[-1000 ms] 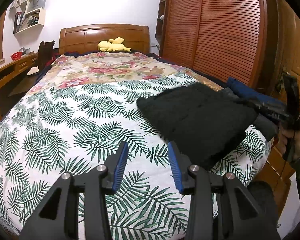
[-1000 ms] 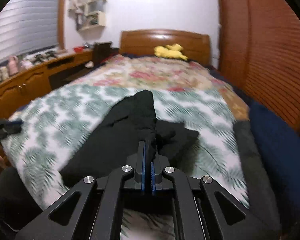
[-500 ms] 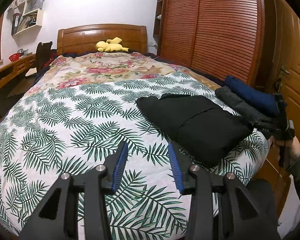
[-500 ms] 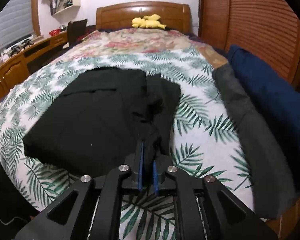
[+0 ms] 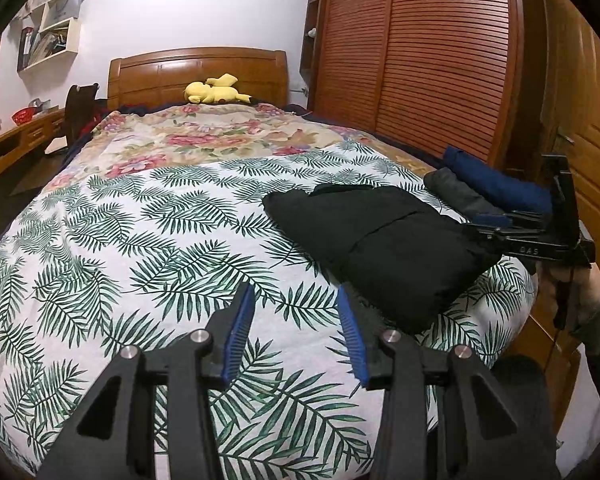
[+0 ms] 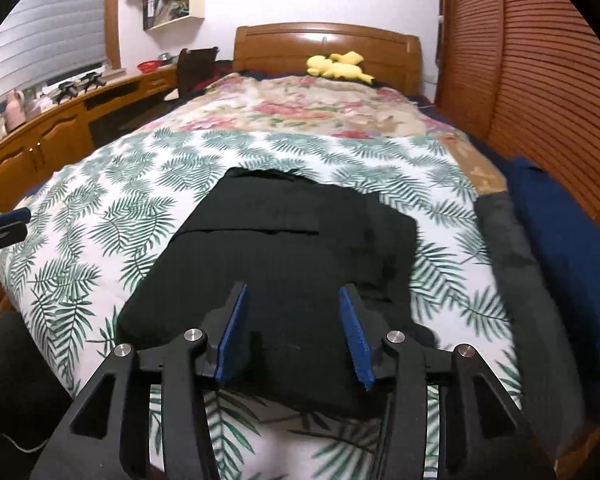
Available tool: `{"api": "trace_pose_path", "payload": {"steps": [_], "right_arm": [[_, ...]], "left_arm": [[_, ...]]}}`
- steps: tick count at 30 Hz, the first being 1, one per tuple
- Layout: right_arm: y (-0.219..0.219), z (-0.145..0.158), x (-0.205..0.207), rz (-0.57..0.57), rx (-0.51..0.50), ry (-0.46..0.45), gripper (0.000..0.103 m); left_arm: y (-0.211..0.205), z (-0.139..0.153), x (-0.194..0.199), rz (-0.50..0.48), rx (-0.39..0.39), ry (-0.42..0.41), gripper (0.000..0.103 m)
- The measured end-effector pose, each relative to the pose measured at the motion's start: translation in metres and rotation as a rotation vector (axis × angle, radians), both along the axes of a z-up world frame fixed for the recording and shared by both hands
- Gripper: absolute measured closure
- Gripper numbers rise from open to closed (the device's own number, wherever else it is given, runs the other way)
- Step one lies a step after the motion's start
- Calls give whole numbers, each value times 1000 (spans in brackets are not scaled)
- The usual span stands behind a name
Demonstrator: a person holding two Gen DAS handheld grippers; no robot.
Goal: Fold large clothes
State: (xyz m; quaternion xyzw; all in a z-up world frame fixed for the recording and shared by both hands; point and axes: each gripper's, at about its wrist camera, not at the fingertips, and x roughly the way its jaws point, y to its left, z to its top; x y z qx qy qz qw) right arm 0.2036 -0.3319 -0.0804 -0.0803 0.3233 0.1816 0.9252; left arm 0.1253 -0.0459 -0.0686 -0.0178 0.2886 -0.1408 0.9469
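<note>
By the left edge of the bed (image 5: 28, 280) sits a long wooden desk (image 6: 40, 148), and white shelves (image 5: 56, 28) hang on the wall above it. The bed has a white cover with green leaves (image 5: 140, 248) on its near half and a flowery blanket (image 5: 204, 136) on its far half. A yellow plush toy (image 5: 214, 92) lies at the far edge, right by the wooden headboard (image 5: 196, 70).

The left gripper (image 5: 296, 328) hangs over the near edge of the bed, above the leafy cover. Its two blue pads are spread apart and nothing is between them.

To the right of it lies the black garment (image 5: 384, 248). It is folded into a thick flat bundle and rests near the near right corner of the bed. A fold line runs across its top.

The right gripper (image 6: 294, 332) is over the near end of the black garment. Its blue pads are wide apart too, and they hold nothing. In the left view this gripper sits at the right edge of the bed, just beside the bundle.

Along the right edge of the bed lie a folded grey garment (image 6: 516, 272) and a folded dark blue garment (image 6: 568, 232), side by side and touching. Past them stands a brown wardrobe with slatted doors (image 5: 432, 60).
</note>
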Motion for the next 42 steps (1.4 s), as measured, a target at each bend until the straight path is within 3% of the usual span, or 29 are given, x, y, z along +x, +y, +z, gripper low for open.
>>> {"api": "trace_pose_path", "payload": {"steps": [14, 26, 32, 42], "right_arm": [[-24, -64, 19, -57, -22, 121, 56], [-46, -28, -8, -156, -52, 16, 56], [-60, -38, 12, -203, -48, 76, 55], [-71, -72, 27, -243, 17, 134, 25]], "left_arm": [[-27, -16, 53, -77, 25, 20, 60], [-65, -28, 126, -159, 67, 44, 59], [-75, -33, 161, -183, 76, 63, 59], [-84, -48, 221, -198, 129, 114, 58]]}}
